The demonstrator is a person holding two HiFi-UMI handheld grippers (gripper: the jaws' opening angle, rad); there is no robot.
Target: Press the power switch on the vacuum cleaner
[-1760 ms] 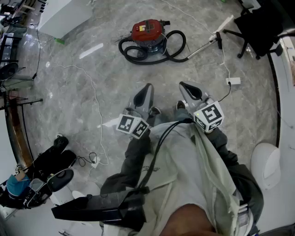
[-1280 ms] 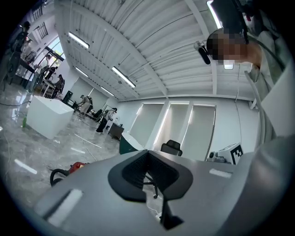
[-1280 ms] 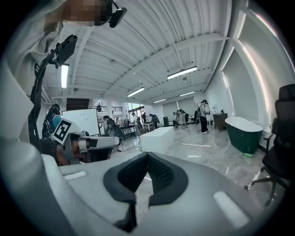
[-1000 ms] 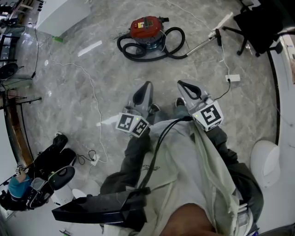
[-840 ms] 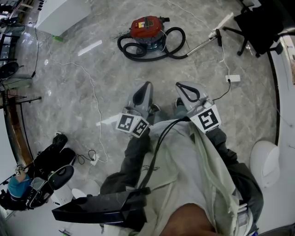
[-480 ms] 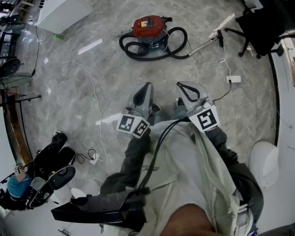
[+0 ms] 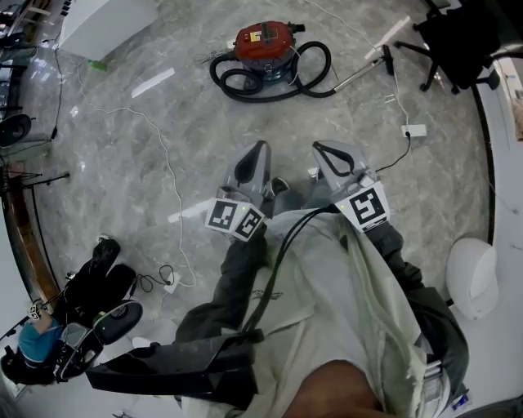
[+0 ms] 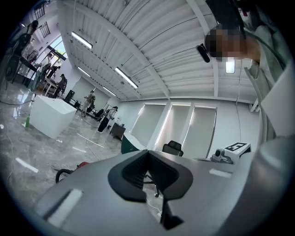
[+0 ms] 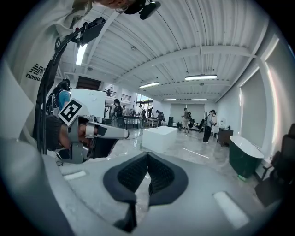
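Observation:
The red vacuum cleaner [image 7: 263,41] stands on the marble floor at the top of the head view. Its black hose [image 7: 270,82] is coiled in front of it, and the wand [image 7: 368,64] lies out to the right. Both grippers hang in front of the person's body, well short of the vacuum. My left gripper [image 7: 261,147] is shut with nothing in it. My right gripper [image 7: 319,149] is also shut and empty. In the left gripper view the jaws of the left gripper [image 8: 148,152] meet, and the vacuum [image 8: 83,164] shows small beyond them. The right gripper [image 9: 147,155] points at a far room.
A white plug block [image 7: 415,131] with its cord lies right of the grippers, and a thin white cable [image 7: 167,175] crosses the floor to the left. A black office chair [image 7: 458,37] stands top right and a white counter [image 7: 106,20] top left. Black bags [image 7: 94,286] sit bottom left.
Both grippers stay shut and hold about the same place. The right one has turned slightly. The vacuum has drifted a little up the head view.

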